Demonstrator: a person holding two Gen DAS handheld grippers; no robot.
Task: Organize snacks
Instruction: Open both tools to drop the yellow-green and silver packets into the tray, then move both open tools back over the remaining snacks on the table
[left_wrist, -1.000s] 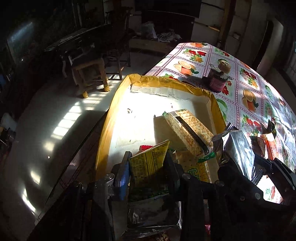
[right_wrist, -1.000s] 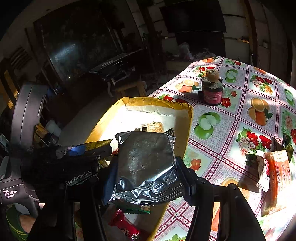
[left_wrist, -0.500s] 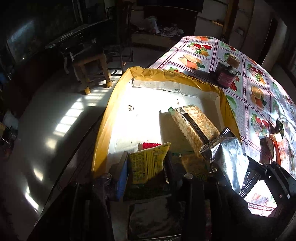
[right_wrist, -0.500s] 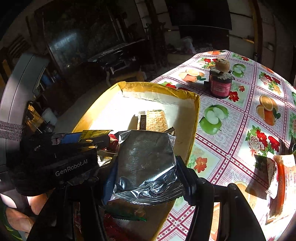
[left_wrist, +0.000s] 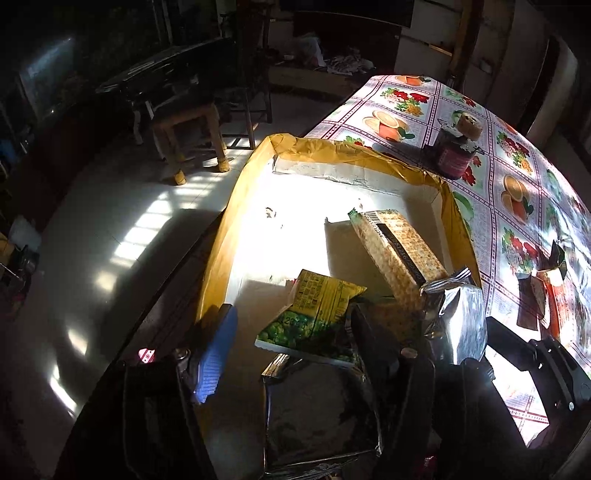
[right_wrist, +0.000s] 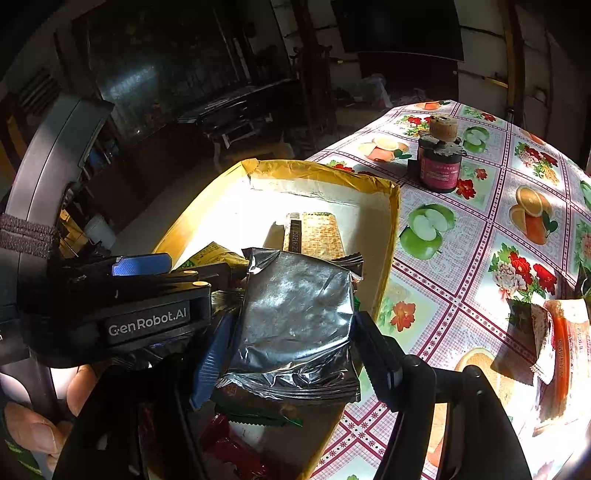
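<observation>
A cardboard box with yellow-taped rim sits at the table's left edge; it also shows in the right wrist view. My left gripper is open over the box's near end. The yellow-green snack packet lies tilted between its fingers, resting against the right one. A cracker pack leans in the box. My right gripper is shut on a silver foil packet, held over the box's near right side; the packet also shows in the left wrist view.
An orange-red snack packet lies on the fruit-print tablecloth to the right. A dark jar with a cork top stands behind the box. Red and green wrappers lie in the box's near end. A wooden stool stands on the floor.
My left gripper has opened and let go of the yellow-green packet, which has tipped over to the right. The right gripper with the silver packet has stayed over the box.
</observation>
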